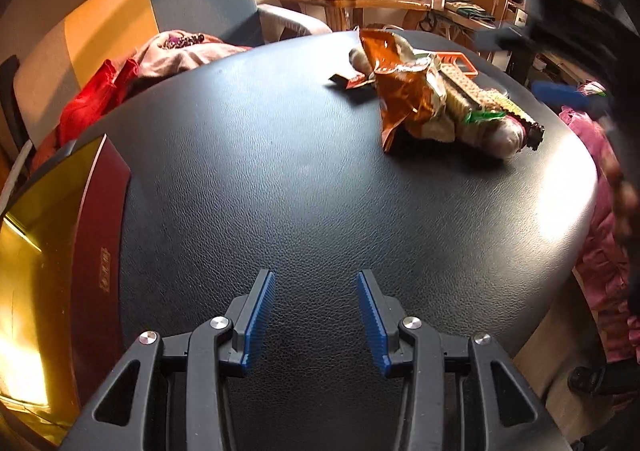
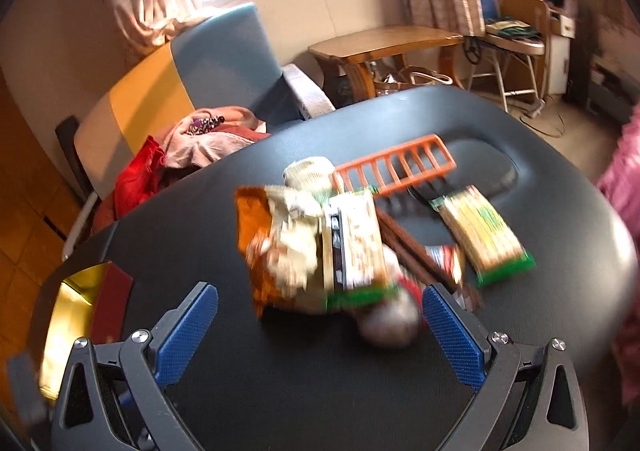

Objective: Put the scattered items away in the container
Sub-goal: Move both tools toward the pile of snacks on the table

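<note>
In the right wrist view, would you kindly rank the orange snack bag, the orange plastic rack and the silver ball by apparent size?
1. Orange snack bag
2. Orange plastic rack
3. Silver ball
Motion blur and differing nearness to the camera make this approximate.

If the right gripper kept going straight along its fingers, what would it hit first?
Most likely the snack pile: the right gripper is open, and the silvery round packet at the pile's near edge sits just ahead of its fingertips. The blur makes depth uncertain.
</note>
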`<state>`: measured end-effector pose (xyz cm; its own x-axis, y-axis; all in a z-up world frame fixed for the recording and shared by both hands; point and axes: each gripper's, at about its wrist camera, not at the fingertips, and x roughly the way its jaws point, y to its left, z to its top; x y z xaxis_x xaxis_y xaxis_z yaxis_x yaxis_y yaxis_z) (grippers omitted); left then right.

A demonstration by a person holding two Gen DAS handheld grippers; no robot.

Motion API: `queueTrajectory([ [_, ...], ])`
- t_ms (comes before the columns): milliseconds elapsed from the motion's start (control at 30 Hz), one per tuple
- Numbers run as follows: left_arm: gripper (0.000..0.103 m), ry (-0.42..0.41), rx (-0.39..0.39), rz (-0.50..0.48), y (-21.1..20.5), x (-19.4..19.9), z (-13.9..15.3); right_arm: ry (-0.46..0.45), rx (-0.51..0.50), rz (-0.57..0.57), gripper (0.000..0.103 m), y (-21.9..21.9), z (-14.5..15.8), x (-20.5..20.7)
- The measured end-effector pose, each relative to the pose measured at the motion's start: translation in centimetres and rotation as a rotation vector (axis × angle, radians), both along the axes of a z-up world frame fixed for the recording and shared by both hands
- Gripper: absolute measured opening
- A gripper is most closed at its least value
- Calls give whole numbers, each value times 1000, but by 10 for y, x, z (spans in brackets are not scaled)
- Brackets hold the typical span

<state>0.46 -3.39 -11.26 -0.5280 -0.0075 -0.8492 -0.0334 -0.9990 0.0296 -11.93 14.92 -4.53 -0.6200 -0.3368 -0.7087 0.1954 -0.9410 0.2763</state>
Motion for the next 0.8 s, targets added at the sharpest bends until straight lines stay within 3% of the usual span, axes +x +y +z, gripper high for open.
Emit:
queueTrajectory([
  [167, 43, -21, 10, 1, -3, -1, -7, -54, 26, -7, 103, -9, -8, -48],
  [367, 43, -36, 31, 13, -10, -2, -10, -97, 52, 30, 103, -25, -21, -74],
  [533, 43, 7, 43, 54, -26, 2, 6, -133, -39, 141, 103, -40, -27, -68],
  [800, 43, 37, 130, 104, -61, 4, 25, -113, -83, 163, 103, -23, -17, -39],
])
